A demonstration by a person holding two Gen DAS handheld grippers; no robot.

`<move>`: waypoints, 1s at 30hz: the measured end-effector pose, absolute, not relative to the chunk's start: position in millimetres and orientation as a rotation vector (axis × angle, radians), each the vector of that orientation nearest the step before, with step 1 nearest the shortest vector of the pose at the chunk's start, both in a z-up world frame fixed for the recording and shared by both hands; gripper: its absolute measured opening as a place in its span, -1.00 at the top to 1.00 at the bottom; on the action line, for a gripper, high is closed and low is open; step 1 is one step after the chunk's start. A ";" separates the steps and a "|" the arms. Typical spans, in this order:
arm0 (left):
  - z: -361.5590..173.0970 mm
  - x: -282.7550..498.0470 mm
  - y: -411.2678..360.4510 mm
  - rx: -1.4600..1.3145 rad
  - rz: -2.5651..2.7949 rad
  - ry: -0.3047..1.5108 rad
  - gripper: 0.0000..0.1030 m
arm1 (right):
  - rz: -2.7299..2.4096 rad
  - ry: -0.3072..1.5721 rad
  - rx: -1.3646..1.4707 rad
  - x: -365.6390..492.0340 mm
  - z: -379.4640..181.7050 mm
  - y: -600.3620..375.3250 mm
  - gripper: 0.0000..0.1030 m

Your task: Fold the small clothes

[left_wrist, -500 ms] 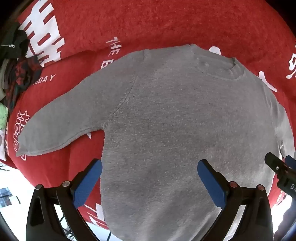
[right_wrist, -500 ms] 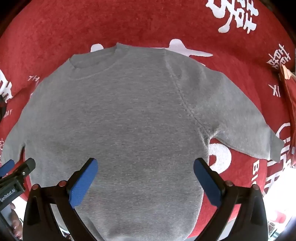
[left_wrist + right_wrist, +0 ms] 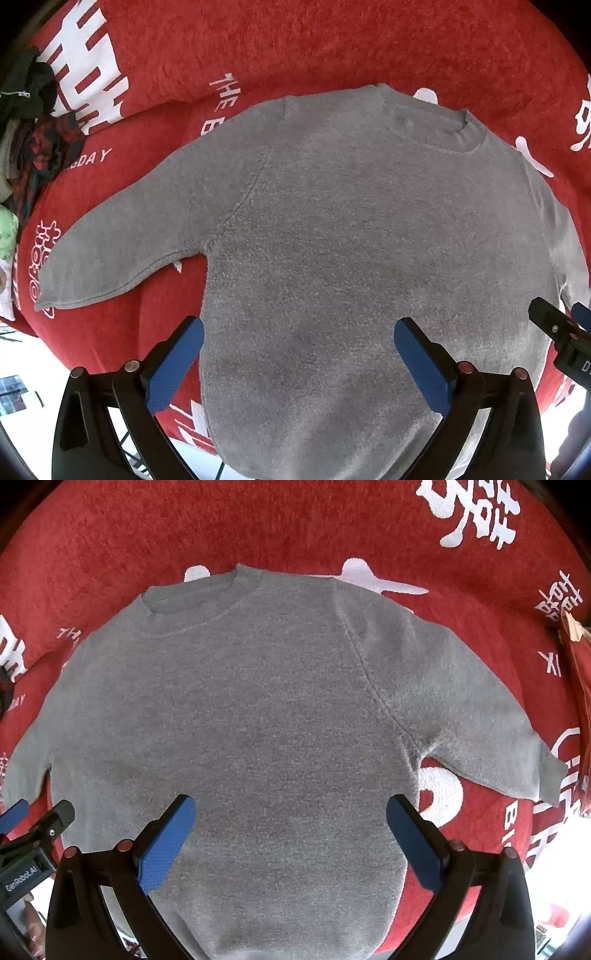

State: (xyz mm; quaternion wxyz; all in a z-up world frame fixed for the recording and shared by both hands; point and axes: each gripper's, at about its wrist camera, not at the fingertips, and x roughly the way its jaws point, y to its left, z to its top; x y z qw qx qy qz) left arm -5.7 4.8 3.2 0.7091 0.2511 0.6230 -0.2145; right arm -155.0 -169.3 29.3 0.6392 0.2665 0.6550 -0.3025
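Overhead, the left gripper and right gripper hang spread wide (nothing pinched) above a flat grey sweater on a red blanket.

A: What lies under the left gripper?
B: A grey sweater, flat on a red blanket, collar far, one sleeve out left.
A: And its jaws?
B: Spread wide, gripping nothing, above the hem.
A: Anything else?
B: Dark clothes at left; the right gripper at the right edge.
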 end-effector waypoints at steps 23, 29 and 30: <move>3.0 -4.3 4.0 0.562 -0.476 1.385 -1.00 | -0.689 1.499 0.610 -156.1 27.7 -168.5 -1.00; 0.6 -2.3 1.6 0.565 -0.462 1.389 -1.00 | -0.688 1.503 0.606 -154.1 27.3 -165.8 -1.00; 0.3 -2.4 1.7 0.564 -0.463 1.387 -1.00 | -0.689 1.503 0.605 -153.4 27.3 -164.6 -1.00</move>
